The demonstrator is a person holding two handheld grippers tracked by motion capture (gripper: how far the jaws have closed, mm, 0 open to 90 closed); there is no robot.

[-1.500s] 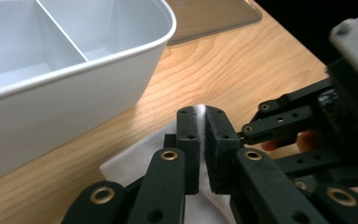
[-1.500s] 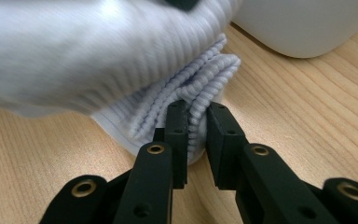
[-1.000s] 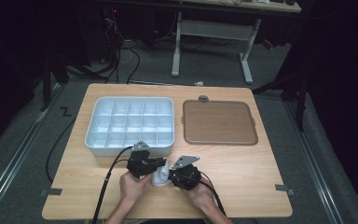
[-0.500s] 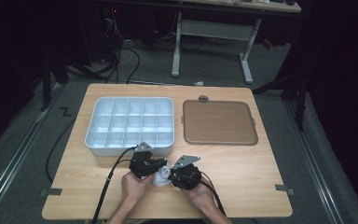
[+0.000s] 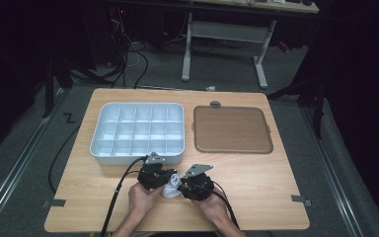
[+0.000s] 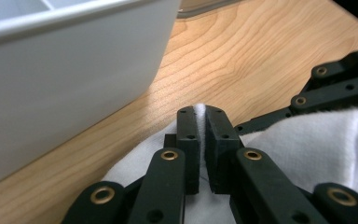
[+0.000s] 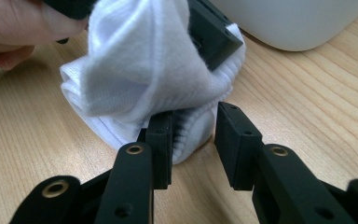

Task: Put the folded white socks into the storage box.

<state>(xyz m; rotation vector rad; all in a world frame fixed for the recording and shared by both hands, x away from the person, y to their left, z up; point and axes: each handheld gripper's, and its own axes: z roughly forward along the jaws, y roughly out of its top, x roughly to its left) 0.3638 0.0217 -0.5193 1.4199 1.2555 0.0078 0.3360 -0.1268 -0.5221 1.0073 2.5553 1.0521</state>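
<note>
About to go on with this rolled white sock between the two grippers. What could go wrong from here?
1. The right gripper has just been opening around the white sock; the roll may loosen.
2. The left gripper pinches only a thin fold of cloth, which could slip out.
3. The compartment tray lies close behind; a lift might snag its wall.
</note>
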